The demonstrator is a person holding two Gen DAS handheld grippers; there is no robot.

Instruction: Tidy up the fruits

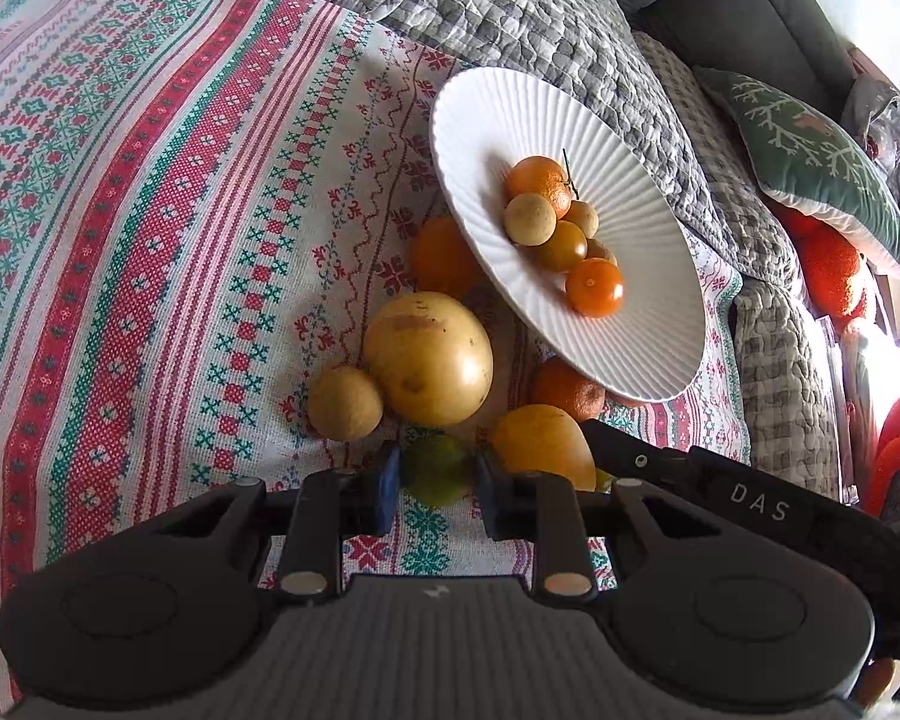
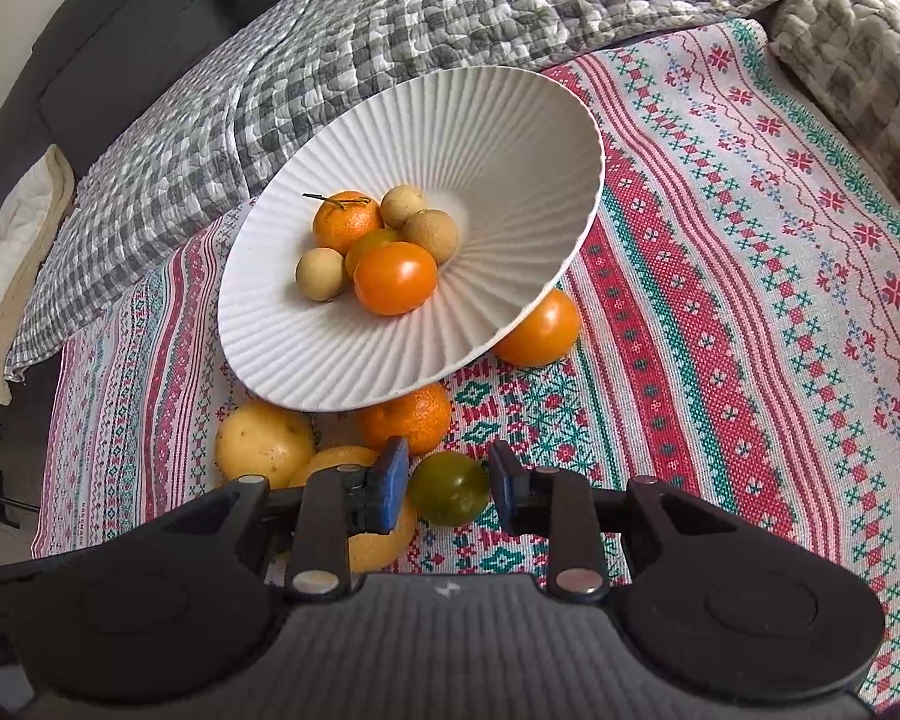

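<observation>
Left tongs (image 1: 437, 462) first: pinched nearly all the way in, with a small green fruit (image 1: 435, 480) caught between the blue pads, down on the patterned cloth (image 1: 150, 240). It's wedged between a big yellow fruit (image 1: 429, 357) and a yellow-orange one (image 1: 540, 450).

My right tongs (image 2: 448, 451) are only a little open, with a green tomato (image 2: 450, 489) sitting right between the pads. They're so close to its sides that I honestly can't tell if they're pressing on it or just bracketing it.

As for the rest of the fruit, the white ribbed plate (image 2: 306, 360) is tilted, with its rim propped up on the loose pile. A mandarin (image 2: 414, 420) and an orange tomato (image 2: 540, 330) are poking out from under the edge. On the plate there's another mandarin with a stem (image 2: 347, 222), an orange tomato in front (image 2: 395, 277), and a few small tan round fruits (image 2: 429, 228) clustered round them.
</observation>
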